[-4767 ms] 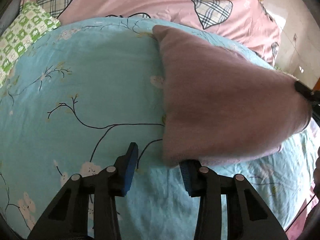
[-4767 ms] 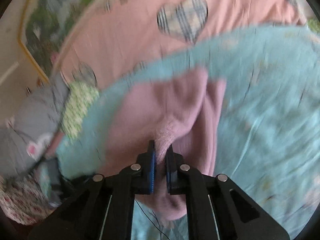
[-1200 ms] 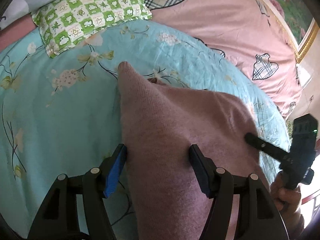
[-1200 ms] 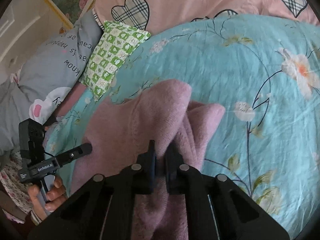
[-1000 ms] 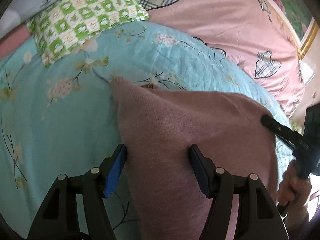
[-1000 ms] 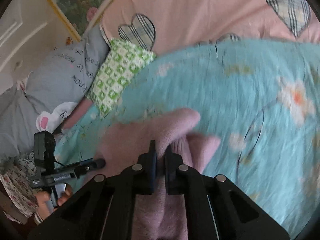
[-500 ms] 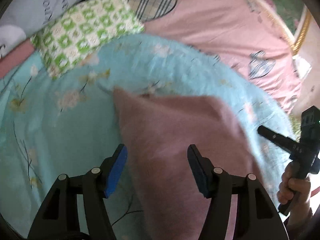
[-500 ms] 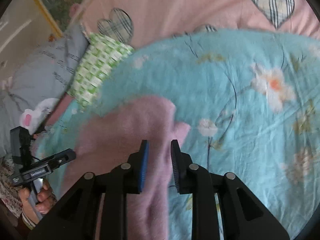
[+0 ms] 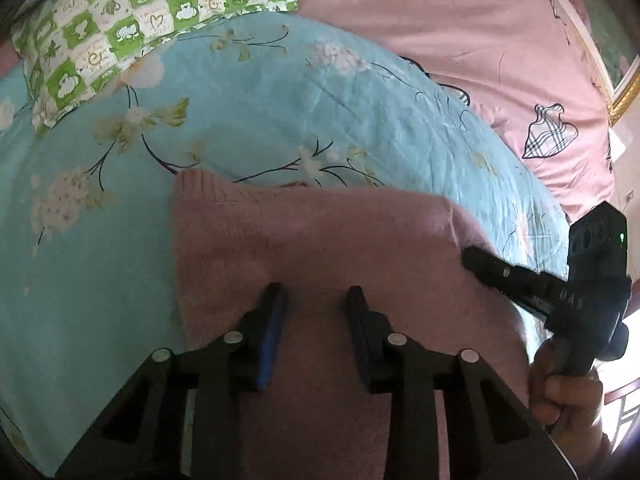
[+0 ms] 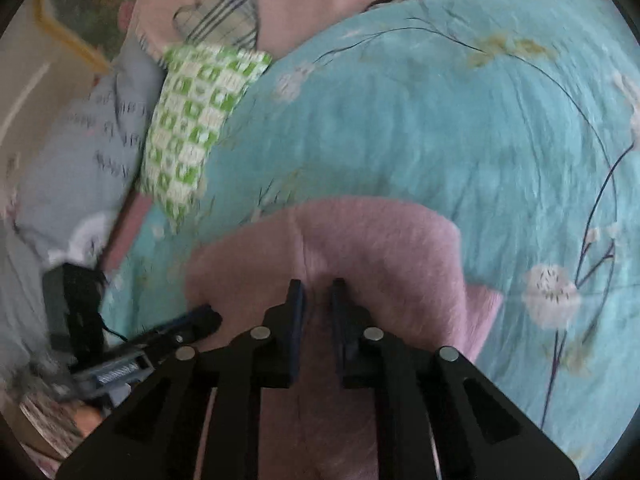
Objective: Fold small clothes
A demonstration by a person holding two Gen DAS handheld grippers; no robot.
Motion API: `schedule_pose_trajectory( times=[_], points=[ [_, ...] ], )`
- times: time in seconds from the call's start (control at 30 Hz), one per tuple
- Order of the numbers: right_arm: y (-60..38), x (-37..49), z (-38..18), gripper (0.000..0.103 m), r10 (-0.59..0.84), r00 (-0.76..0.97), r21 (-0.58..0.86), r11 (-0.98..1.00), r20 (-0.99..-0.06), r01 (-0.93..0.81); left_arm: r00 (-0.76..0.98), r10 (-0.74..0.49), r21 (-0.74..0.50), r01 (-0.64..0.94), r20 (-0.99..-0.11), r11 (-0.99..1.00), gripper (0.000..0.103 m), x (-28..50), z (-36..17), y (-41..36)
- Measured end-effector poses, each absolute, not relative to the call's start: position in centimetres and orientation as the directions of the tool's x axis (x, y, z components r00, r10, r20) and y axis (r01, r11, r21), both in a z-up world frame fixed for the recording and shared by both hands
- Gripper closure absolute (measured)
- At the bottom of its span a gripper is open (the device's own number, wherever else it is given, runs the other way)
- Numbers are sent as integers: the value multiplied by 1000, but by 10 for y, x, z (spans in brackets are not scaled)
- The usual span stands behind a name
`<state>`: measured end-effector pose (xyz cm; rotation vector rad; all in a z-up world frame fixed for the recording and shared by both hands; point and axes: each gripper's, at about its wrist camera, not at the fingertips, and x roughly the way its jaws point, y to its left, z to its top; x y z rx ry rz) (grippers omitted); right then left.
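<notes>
Where it lies folded into a flat block, the pink sweater (image 9: 320, 240) rests on a teal flowered quilt (image 9: 280, 100) on the bed, its ribbed edge turned toward the pillows.

The left gripper (image 9: 314, 300) hangs just over the near part of the sweater. Its fingers have just been closing to a moderate gap and do not press on the cloth seen between them. The left wrist view alone shows the right gripper (image 9: 470, 258) from the side. Its tip is at the sweater's right edge, and a hand (image 9: 560, 392) is around its handle. The right wrist view is blurred. It shows those fingers drawn almost together over the sweater, having just closed. Whether they pinch cloth I cannot tell.

A green checked pillow (image 9: 140, 12) sits beyond the quilt, on a pink sheet (image 9: 460, 20) with plaid hearts. A grey lettered pillow (image 10: 92, 140) shows only in the right wrist view. A gilt picture frame (image 9: 624, 88) is on the wall.

Nearly five seconds ago the sweater hung stretched between the two grippers. Half a second ago the left fingers stood wide apart.
</notes>
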<state>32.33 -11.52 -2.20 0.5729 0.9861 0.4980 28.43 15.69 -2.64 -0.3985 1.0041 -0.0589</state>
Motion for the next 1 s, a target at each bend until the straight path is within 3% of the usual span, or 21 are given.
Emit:
schedule_pose_trajectory(
  times=[0.13, 0.27, 0.47, 0.63, 0.8, 1.0],
  points=[
    [-121, 315, -12, 91, 597, 496, 640, 761, -630, -103, 551, -195, -304, -114, -812, 946, 69, 261, -8, 141],
    [-126, 273, 15, 90, 608, 506, 623, 765, -612, -165, 596, -252, -343, -43, -763, 938, 57, 213, 22, 118],
    [-125, 192, 33, 90, 637, 498, 577, 762, -589, -292, 597, -338, -375, 66, -727, 924, 57, 152, 34, 74],
    [-117, 148, 14, 90, 586, 476, 492, 810, -656, -319, 581, -413, -413, 140, -702, 900, 57, 113, 24, 61],
    [-136, 128, -20, 90, 479, 496, 411, 877, -724, -248, 516, -338, -345, 86, -787, 935, 61, 98, -18, 61],
    [-156, 118, -38, 94, 526, 533, 492, 842, -663, -220, 556, -317, -333, 77, -768, 940, 64, 81, -16, 66]
  ],
)
